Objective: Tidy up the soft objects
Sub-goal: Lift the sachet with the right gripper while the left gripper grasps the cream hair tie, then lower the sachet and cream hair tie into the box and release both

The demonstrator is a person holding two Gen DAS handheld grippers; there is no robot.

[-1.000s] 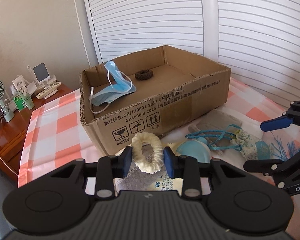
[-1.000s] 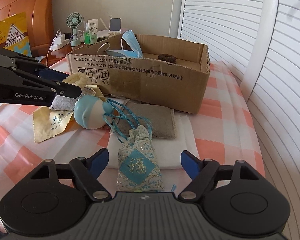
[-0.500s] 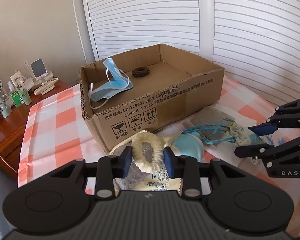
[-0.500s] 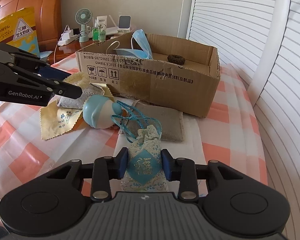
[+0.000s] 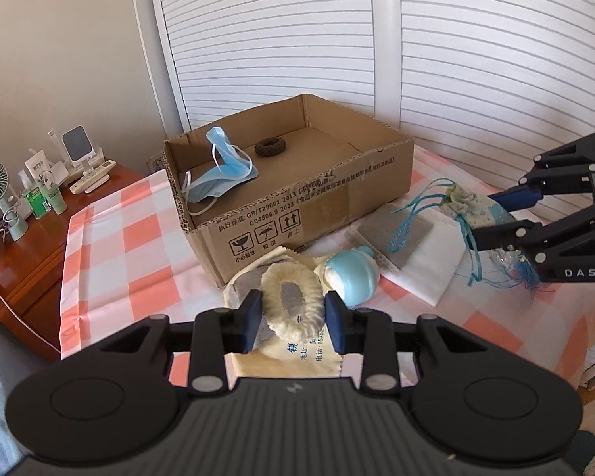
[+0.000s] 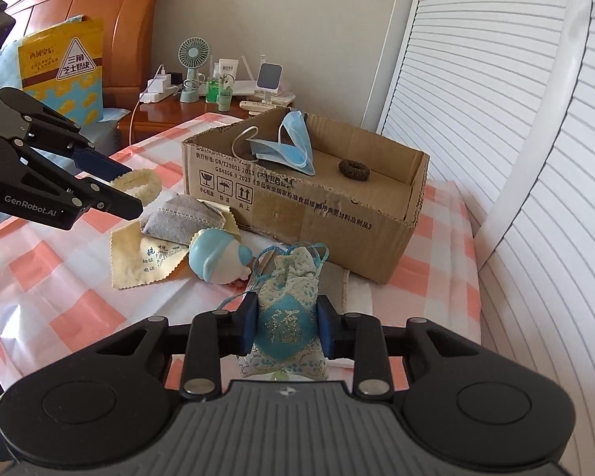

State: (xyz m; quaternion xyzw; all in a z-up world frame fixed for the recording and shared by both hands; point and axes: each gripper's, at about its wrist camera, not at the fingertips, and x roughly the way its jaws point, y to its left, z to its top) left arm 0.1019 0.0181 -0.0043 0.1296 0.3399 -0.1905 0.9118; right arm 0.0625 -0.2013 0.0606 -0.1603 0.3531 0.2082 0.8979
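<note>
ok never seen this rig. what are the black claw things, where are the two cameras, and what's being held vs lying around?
There is no robot arm here: a person carries a two-finger gripper in each hand, and each one has a fisheye camera looking forward along its fingers. So each picture shows its own gripper at the bottom and the other one off to the side.

The left gripper is shut on a cream fluffy ring. The right gripper has just been closing and now pinches a blue embroidered sachet with cords.

On the checked tablecloth stands an open cardboard box holding a blue face mask and a dark brown ring. In front of it lie a round blue and white soft toy, a yellow cloth, a folded grey cloth, a flat grey pad and a white cloth.
</note>
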